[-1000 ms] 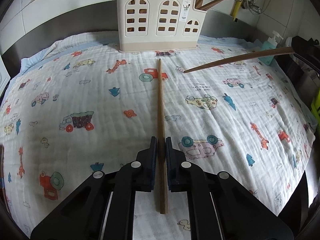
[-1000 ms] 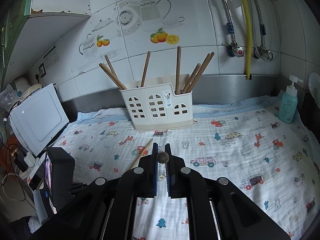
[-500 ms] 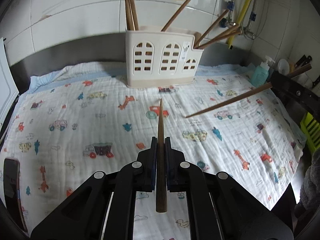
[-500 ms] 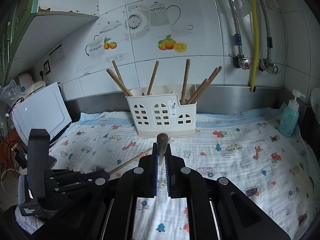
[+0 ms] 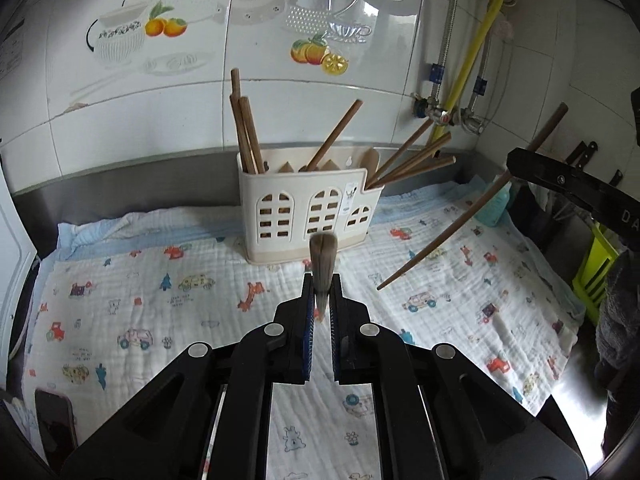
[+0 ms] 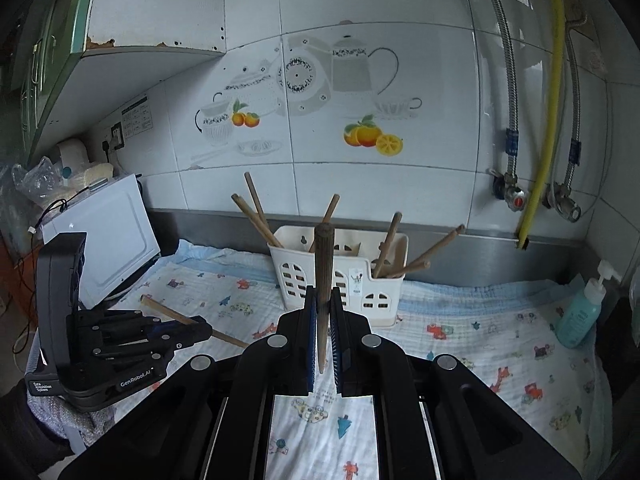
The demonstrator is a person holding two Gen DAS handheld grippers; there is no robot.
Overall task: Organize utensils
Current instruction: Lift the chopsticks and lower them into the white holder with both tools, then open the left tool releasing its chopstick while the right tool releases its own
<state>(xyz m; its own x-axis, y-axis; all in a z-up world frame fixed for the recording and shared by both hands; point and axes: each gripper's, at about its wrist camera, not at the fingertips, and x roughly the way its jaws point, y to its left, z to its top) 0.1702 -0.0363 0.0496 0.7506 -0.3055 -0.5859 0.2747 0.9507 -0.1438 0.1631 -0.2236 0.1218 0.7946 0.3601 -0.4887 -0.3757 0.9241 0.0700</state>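
Hidden/cut off: lower ends of the chopsticks standing in the utensil holder (image 5: 310,216) are out of sight behind its walls; only dark shapes show through the arched cut-outs. The small label on the holder front is too small to read. A dark flat object (image 5: 54,412) at the cloth's near left edge is cut by the frame; cannot tell what it is.
Worktop: covered by a white cloth (image 5: 160,320) printed with small cars and animals; steel strip and tiled wall behind.
Utensil holder: cream plastic, upright at the back of the cloth, with a lower compartment on its right side. Brown wooden chopsticks lean out of it: two close together at the left, one in the middle, several fanned out from the low right compartment.
Left chopstick (image 5: 322,264): wooden, seen almost end-on in the left wrist view, blunt end toward the holder.
Left hand-held gripper (image 5: 320,300): fingers nearly together, clamped on that chopstick, held above the cloth in front of the holder.
Right chopstick (image 6: 322,280): dark wood, rounded top, near upright, thin tip pointing down.
Right hand-held gripper (image 6: 322,320): closed tight on its chopstick mid-length, above the cloth, near the holder.
Soap bottle (image 6: 580,312): teal pump type, at the right edge of the cloth.
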